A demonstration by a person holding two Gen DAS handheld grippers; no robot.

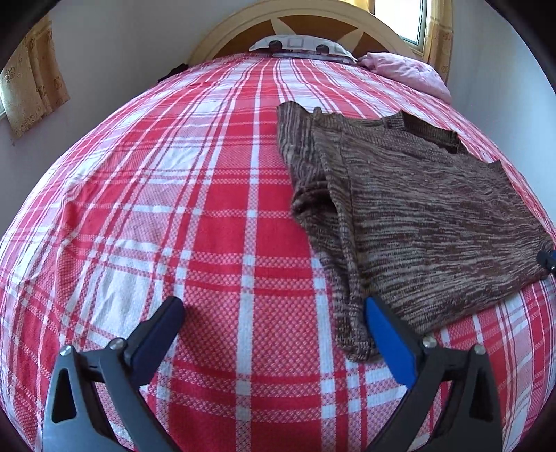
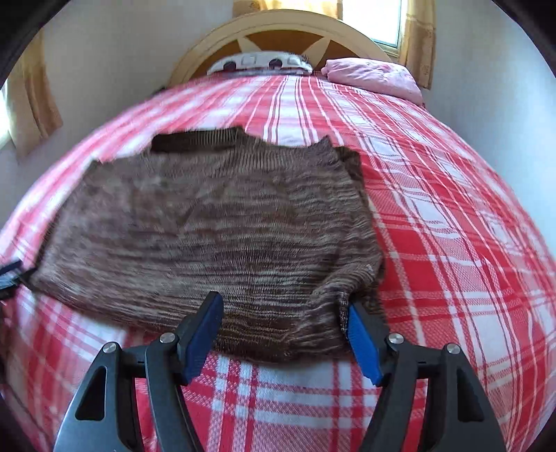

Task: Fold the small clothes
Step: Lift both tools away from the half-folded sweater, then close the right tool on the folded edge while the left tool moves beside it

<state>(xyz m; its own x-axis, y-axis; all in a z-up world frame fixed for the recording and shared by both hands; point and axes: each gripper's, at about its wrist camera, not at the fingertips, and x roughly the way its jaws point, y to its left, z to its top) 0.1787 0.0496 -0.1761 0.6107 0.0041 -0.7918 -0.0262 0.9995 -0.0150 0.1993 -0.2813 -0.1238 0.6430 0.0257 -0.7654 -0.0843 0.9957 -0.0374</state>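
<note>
A brown marled knit sweater [image 1: 424,215] lies flat on the red and white plaid bed sheet [image 1: 208,222], with one sleeve folded in along its left side. My left gripper [image 1: 274,309] is open wide at the sweater's near left corner. Its right finger [image 1: 385,333] is over the sweater's edge and its left finger is over bare sheet. In the right wrist view the sweater [image 2: 215,222] fills the middle. My right gripper [image 2: 281,306] is open over its near hem, with the bunched right corner beside the right pad [image 2: 361,340]. Neither gripper's pads press on the cloth.
At the head of the bed a patterned pillow [image 1: 302,45] leans on a rounded wooden headboard [image 1: 378,31], with a pink folded cover [image 1: 406,71] beside it. Yellow curtains [image 1: 31,83] and walls close in on both sides. Bare sheet [image 2: 451,243] lies right of the sweater.
</note>
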